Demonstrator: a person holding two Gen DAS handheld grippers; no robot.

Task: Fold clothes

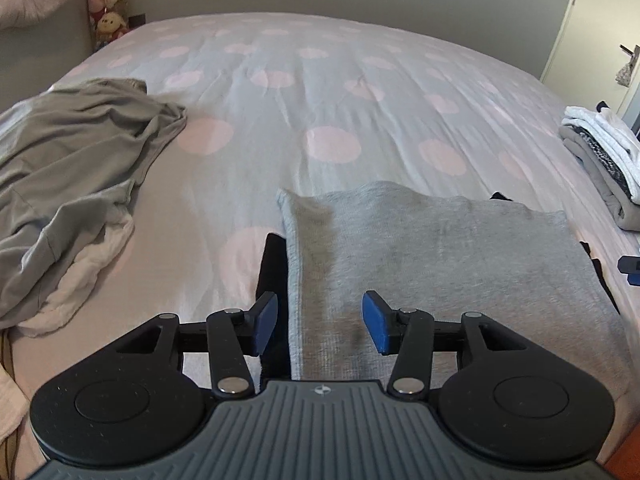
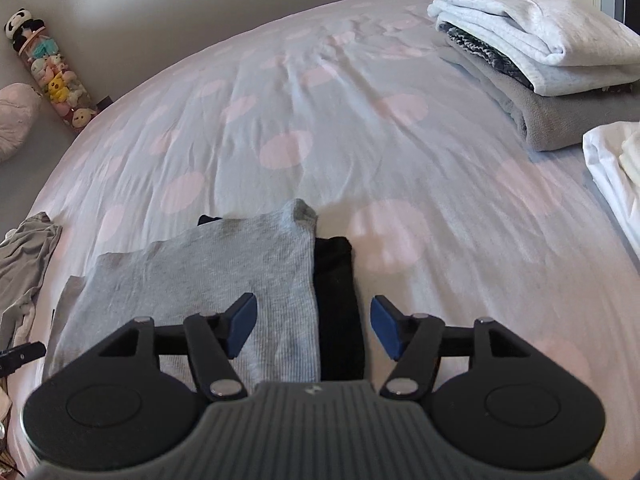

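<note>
Grippers are hovering spread and empty, left hand-held gripper [image 1: 320,326] and right hand-held gripper [image 2: 313,326] straddling the folded grey garment [image 1: 440,256], risking snagging its edge and undoing it.

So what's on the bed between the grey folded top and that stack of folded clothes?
Only bare spotted bedsheet lies between the grey top and the stack; the right claw's view shows it best.

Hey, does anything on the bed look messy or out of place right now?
Yes. A grey garment lies crumpled at the bed's left side, unfolded. Black fabric pokes out from under the folded grey top, so that fold isn't tidy. The stack looks neat.
</note>
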